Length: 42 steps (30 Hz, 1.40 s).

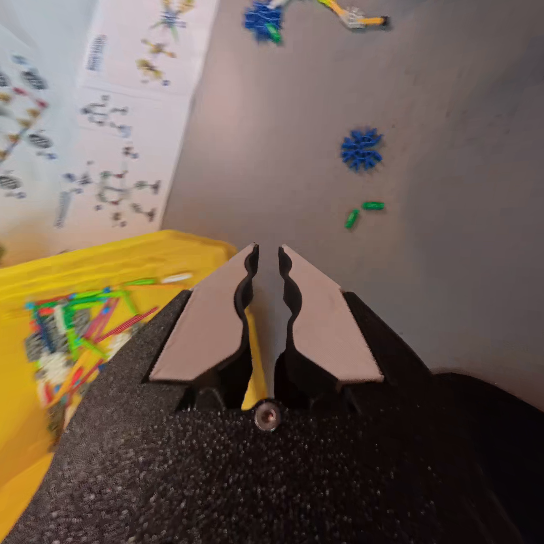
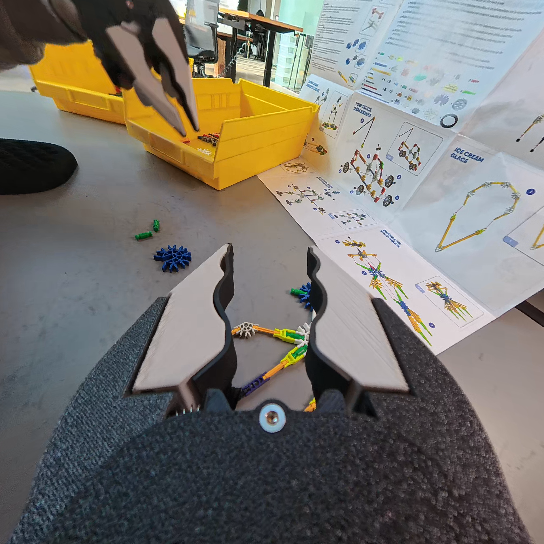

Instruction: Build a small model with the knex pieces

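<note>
While its jaws stand wide apart with nothing gripped, the right gripper [image 2: 270,250] hovers low over a rod-and-connector assembly [image 2: 275,338] lying between its fingers on the grey table [image 2: 88,294]. At ten o'clock from its tips lies a loose blue snowflake connector [image 2: 173,258], two short green rods [image 2: 148,231] just beyond. At two o'clock spreads a folded instruction sheet [image 2: 412,182]. Farther off, toward eleven o'clock, the left gripper [image 1: 268,247], jaws narrowly parted and empty, hangs over the nearer yellow bin [image 2: 265,138] of mixed pieces; a second yellow bin [image 2: 73,85] sits behind.
</note>
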{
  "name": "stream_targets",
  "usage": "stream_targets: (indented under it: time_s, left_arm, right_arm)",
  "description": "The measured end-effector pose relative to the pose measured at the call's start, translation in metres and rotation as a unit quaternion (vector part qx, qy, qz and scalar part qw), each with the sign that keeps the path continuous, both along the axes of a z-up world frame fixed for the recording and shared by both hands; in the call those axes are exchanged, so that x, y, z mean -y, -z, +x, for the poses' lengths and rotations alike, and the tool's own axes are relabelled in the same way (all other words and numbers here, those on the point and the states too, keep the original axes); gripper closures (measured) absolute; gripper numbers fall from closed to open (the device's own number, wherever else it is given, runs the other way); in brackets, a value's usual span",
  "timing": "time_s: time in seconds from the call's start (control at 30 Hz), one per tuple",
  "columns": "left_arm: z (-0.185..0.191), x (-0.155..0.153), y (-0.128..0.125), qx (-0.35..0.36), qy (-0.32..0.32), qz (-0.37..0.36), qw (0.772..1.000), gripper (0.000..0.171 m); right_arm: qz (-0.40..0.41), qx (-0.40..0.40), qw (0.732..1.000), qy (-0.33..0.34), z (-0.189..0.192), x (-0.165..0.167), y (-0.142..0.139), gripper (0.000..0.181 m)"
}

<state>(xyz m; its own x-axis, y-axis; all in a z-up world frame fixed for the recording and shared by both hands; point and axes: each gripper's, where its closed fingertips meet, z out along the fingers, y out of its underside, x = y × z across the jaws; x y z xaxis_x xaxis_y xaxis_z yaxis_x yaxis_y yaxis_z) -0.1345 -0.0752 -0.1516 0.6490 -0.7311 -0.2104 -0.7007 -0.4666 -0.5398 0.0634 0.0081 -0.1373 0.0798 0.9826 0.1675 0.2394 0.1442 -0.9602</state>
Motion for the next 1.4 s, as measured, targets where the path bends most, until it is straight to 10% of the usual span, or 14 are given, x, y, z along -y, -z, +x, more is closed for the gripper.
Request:
stream_targets:
  time_s: [0.13, 0.37, 0.83, 1.4]
  left_arm:
    - [-0.149, -0.037, -0.036, -0.121, -0.175, -0.009, 0.977, 0.150]
    - [-0.282, -0.042, 0.032, -0.245, -0.266, -0.212, 0.908, 0.151]
    - [-0.306, -0.033, 0.077, -0.274, -0.282, -0.442, 0.806, 0.148]
    - [-0.279, -0.031, 0.074, -0.193, -0.253, -0.430, 0.845, 0.171]
  right_arm:
    - [0.004, 0.005, 1.000, -0.007, -0.001, 0.003, 0.002, 0.132]
    - [0.011, 0.012, 1.000, -0.003, 0.000, 0.002, 0.004, 0.132]
    - [-0.006, 0.006, 1.000, -0.017, 0.002, 0.002, 0.002, 0.132]
    - [-0.007, 0.009, 1.000, -0.016, 0.004, 0.000, 0.002, 0.132]
